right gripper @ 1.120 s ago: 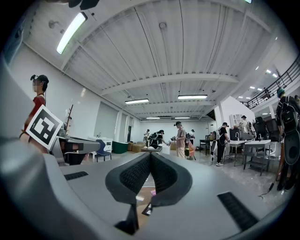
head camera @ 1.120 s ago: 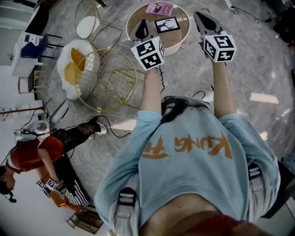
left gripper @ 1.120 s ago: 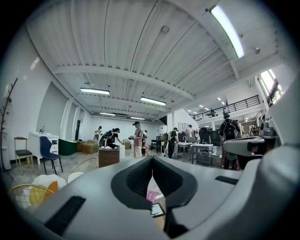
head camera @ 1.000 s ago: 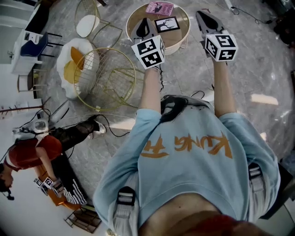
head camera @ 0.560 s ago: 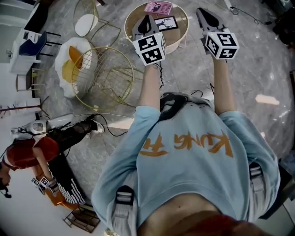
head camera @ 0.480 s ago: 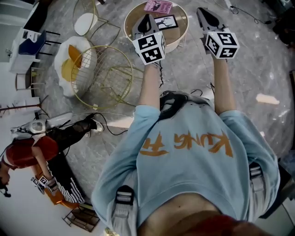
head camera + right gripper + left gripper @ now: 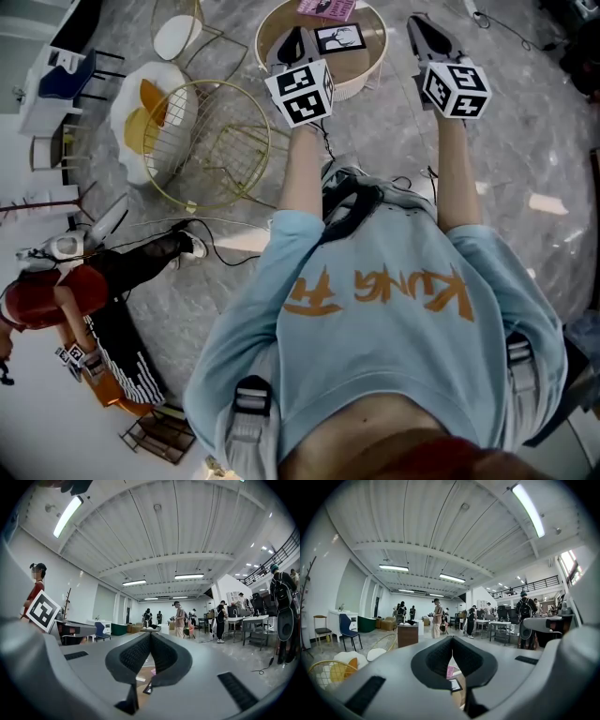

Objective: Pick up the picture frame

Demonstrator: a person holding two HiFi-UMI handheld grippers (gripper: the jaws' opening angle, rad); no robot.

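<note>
The black picture frame (image 7: 339,37) lies flat on the round wooden table (image 7: 367,58), with a pink booklet (image 7: 328,7) just beyond it. My left gripper (image 7: 292,39) hovers level over the table's near left part, jaws shut and empty, just left of the frame. Below its closed tips (image 7: 451,640) the left gripper view shows the frame (image 7: 454,685) and the booklet (image 7: 450,671). My right gripper (image 7: 423,28) is held to the right of the table, off its edge. Its jaws (image 7: 150,636) are shut on nothing, and the table top (image 7: 140,679) shows beneath them.
Two gold wire chairs (image 7: 204,145) (image 7: 178,36) and a white cushion with yellow patches (image 7: 145,108) stand left of the table. Cables (image 7: 220,234) trail across the marble floor. A person in red (image 7: 47,300) crouches at lower left. Several people stand far across the hall (image 7: 436,618).
The whole scene has slid slightly upward in the head view. Both grippers stay shut and keep their places by the table.
</note>
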